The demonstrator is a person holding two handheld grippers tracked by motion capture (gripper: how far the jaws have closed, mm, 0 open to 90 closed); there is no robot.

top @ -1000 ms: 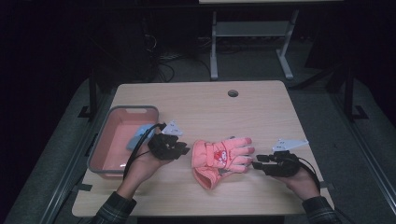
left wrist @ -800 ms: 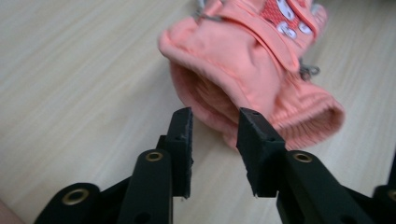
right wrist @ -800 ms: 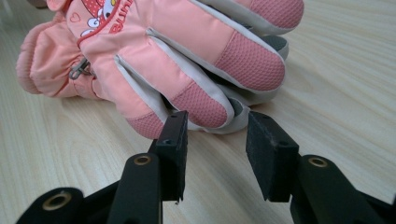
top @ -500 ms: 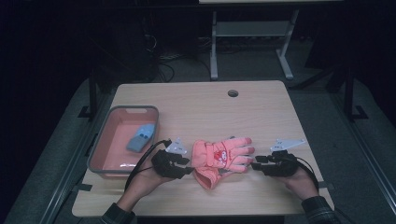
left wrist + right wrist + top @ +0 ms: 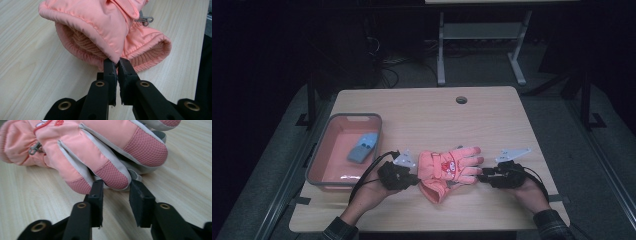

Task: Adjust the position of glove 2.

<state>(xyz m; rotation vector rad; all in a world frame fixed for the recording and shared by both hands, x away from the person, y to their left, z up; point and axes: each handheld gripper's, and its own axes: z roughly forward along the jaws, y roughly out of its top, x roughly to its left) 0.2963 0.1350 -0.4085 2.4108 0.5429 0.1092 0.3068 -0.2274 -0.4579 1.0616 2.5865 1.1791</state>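
Note:
A pair of pink ski gloves (image 5: 449, 167) lies stacked near the table's front edge, cuffs to the left and fingers to the right. My left gripper (image 5: 413, 178) is at the cuffs. In the left gripper view it (image 5: 117, 62) is shut on the edge of the upper glove's cuff (image 5: 100, 30), and the lower cuff (image 5: 150, 53) lies beside it. My right gripper (image 5: 484, 176) is at the fingertips. In the right gripper view it (image 5: 115, 186) is open, its jaws on either side of one mesh-tipped glove finger (image 5: 112, 176).
A grey-rimmed pink tray (image 5: 318, 172) stands at the left of the table with a blue-grey object (image 5: 362, 148) inside. A round cable hole (image 5: 461, 99) is near the table's far edge. Bare wood (image 5: 437, 120) lies behind the gloves.
My left gripper has moved right, from beside the tray to the glove cuffs, and has shut on the upper cuff. The right gripper has stayed at the fingertips.

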